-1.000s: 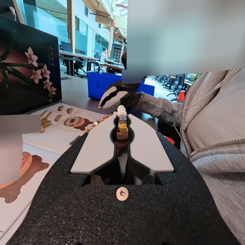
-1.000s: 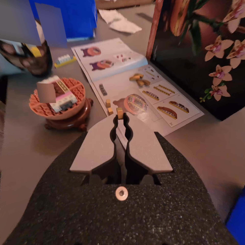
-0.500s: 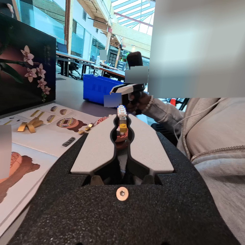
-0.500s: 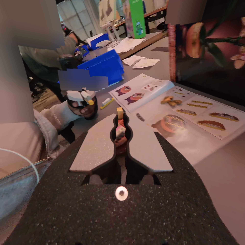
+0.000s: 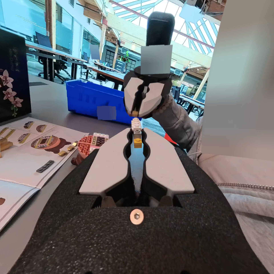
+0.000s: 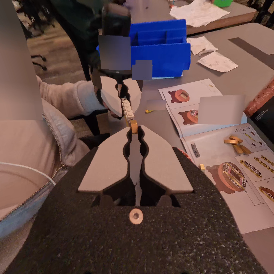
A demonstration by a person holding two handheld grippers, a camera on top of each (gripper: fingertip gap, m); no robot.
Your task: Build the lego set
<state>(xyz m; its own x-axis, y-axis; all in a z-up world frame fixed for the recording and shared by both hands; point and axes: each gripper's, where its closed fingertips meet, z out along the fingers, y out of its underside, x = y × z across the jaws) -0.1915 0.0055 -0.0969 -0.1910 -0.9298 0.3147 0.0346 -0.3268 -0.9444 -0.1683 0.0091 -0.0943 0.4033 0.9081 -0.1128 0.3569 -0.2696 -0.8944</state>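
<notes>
I am working at a grey worktop [image 5: 49, 106] in a bright open office, and I place everything against the round salmon lego base [image 5: 89, 146] that sits on its brown foot. An open instruction booklet [image 5: 26, 160] lies just beside that base on the side away from me, with small gold pieces [image 5: 67, 149] and a dark grey plate [image 5: 45, 168] loose on its page. Beyond the base stands a blue bin [image 5: 92, 97].

Above and to my side of the base, my left claw [image 5: 137, 133] is nearly closed on a thin strip of white and yellow bricks [image 5: 136, 130], which sticks out past the tips. My right claw [image 6: 134, 129] is closed to a narrow gap on a small gold piece [image 6: 134, 126] pinched at its very tips. In the right wrist view the gold piece sits right at the end of the strip; I cannot tell whether they touch.

My worry is the join. Both grips are shallow, so I judge that an off-line push could twist the gold piece out of the tips or lever the strip loose. A dropped piece could bounce off the worktop edge near the person's grey sleeve [image 5: 177, 118]. Too much force might also split the strip's stacked bricks apart.
</notes>
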